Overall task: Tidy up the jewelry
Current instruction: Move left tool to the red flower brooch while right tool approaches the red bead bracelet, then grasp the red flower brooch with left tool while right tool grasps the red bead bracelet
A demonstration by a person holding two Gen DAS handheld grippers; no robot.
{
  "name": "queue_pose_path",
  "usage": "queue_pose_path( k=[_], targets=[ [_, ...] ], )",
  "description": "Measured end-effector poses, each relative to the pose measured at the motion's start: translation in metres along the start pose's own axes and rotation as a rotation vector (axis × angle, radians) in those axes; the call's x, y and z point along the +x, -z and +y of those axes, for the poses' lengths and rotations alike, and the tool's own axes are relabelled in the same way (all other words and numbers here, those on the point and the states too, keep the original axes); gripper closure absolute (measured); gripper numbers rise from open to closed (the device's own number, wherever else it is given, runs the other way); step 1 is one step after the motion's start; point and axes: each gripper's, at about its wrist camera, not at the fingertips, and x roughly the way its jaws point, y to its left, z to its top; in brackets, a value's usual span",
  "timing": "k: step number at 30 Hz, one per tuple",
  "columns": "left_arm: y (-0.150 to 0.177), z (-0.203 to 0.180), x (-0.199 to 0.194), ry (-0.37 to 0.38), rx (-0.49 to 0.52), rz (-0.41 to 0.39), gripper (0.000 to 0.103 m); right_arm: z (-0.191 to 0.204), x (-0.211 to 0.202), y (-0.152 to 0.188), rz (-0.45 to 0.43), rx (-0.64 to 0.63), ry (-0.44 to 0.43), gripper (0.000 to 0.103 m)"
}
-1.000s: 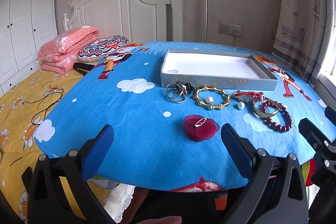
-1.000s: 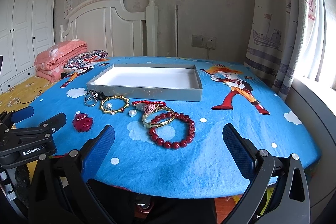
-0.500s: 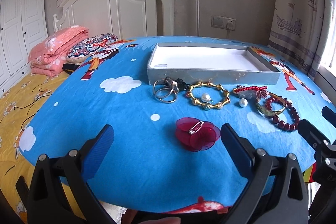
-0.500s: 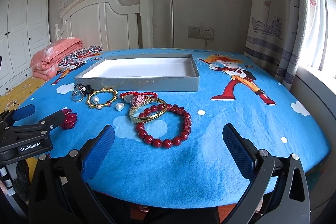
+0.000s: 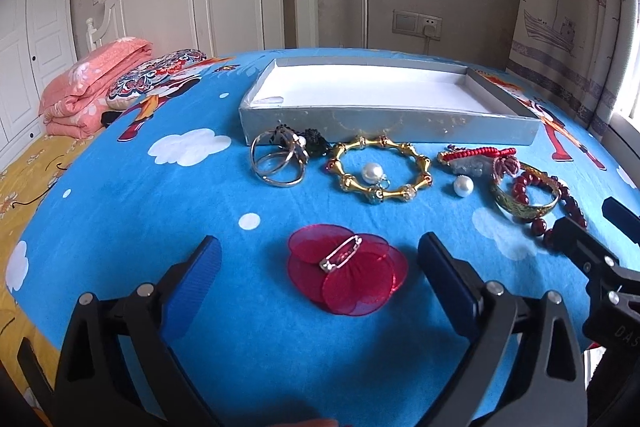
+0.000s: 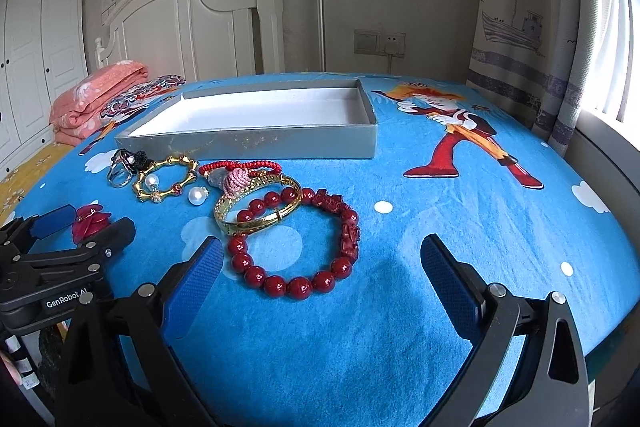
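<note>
Left tool (image 5: 318, 259) released, red flower brooch (image 5: 347, 274) lay between its fingers, pin slanting up-right. Right tool (image 6: 322, 259) released, nearer the red bead bracelet (image 6: 296, 243).

We see our left gripper (image 5: 319, 259) and right gripper (image 6: 322, 261) as black angular frames with silver screws, ridged blue finger pads (image 6: 194, 281), and white "GenRobot.AI" lettering on the left one.

red flower brooch (image 5: 347, 275) | pin-side up | before empty tray (image 5: 384, 121)
</note>
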Motion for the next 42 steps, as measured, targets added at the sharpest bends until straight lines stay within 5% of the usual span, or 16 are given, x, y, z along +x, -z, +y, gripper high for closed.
queue_pose_path(
  k=[14, 16, 17, 21, 29, 33, 34, 35, 42],
  targets=[
    [0.004, 0.002, -0.006, 0.012, -0.001, -0.008, 0.01, 0.014, 0.007, -0.003, 0.006, -0.052, 0.0, 0.016],
    [0.004, 0.001, -0.007, 0.028, 0.008, -0.012, 0.016, 0.013, 0.014, -0.001, 0.029, -0.057, 0.006, 0.016],
    [0.004, -0.002, -0.009, 0.047, 0.023, -0.016, 0.028, 0.012, 0.017, 0.001, 0.041, -0.056, 0.0, 0.018],
    [0.005, -0.013, -0.015, 0.099, 0.077, -0.029, 0.059, 0.013, 0.017, 0.003, 0.036, -0.053, -0.032, 0.029],
    [0.006, -0.014, -0.017, 0.097, 0.073, -0.03, 0.06, 0.015, 0.0, 0.012, 0.028, -0.094, -0.059, 0.066],
    [0.006, -0.012, -0.018, 0.088, 0.066, -0.027, 0.06, 0.011, -0.009, 0.015, 0.042, -0.1, -0.063, 0.064],
    [0.006, -0.012, -0.017, 0.086, 0.063, -0.026, 0.06, 0.01, -0.01, 0.015, 0.043, -0.1, -0.069, 0.06],
    [0.006, -0.011, -0.017, 0.084, 0.06, -0.025, 0.06, 0.009, -0.011, 0.015, 0.04, -0.095, -0.077, 0.046],
    [0.006, -0.013, -0.019, 0.075, 0.075, -0.03, 0.06, -0.001, -0.013, 0.014, 0.044, -0.041, -0.115, 0.044]
  ],
)
